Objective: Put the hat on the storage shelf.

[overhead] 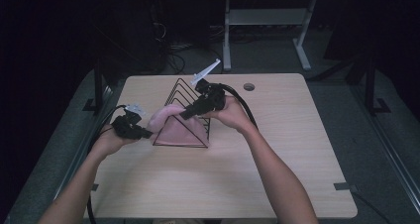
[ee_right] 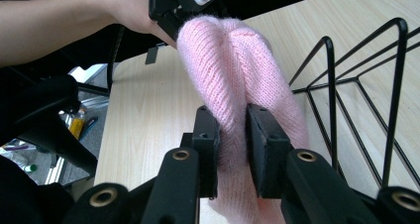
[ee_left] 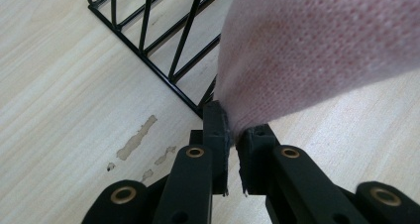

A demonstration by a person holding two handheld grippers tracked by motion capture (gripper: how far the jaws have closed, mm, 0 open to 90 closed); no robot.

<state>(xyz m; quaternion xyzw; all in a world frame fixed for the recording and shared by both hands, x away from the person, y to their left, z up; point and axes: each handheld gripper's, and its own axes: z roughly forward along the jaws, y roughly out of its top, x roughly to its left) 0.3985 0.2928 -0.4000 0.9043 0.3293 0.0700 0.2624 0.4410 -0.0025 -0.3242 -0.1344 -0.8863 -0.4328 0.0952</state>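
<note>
High view overhead, far; tool views close, sharing pink knit (ee_right: pixel 233 70), wire rack (ee_left: pixel 148 40).

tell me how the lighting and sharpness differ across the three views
High view: dim and soft, dark surroundings, light wooden table the brightest area. Left gripper view: bright, even light, the pink knitted cloth sharp enough to show its weave. Right gripper view: cloth and black wire rack crisp, left background dark and blurred.

High view dim w/ dark surroundings, table (overhead: pixel 277 174) evenly lit – soft shadows, slightly grainy. Both gripper views brighter, sharp up close; no glare, background blurred.
</note>
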